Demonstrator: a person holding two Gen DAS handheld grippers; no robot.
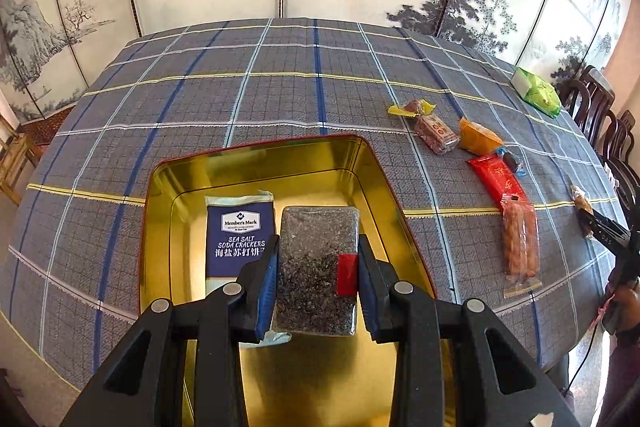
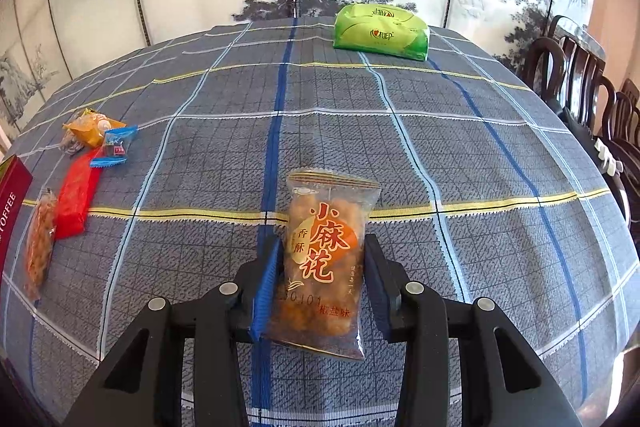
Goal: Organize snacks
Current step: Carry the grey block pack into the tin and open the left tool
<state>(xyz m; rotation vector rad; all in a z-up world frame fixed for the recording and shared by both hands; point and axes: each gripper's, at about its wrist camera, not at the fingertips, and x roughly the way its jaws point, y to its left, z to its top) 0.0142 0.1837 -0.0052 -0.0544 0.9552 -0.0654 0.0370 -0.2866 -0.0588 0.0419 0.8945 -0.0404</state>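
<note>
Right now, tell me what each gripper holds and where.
Left gripper: dark snack pack, gripped by its long sides. Right gripper: fried-twist packet, by its sides.

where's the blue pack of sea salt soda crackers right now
In the left wrist view, the sea salt soda crackers pack lies flat inside the gold tin, toward its left side, just left of the dark speckled packet held in the left gripper.
</note>
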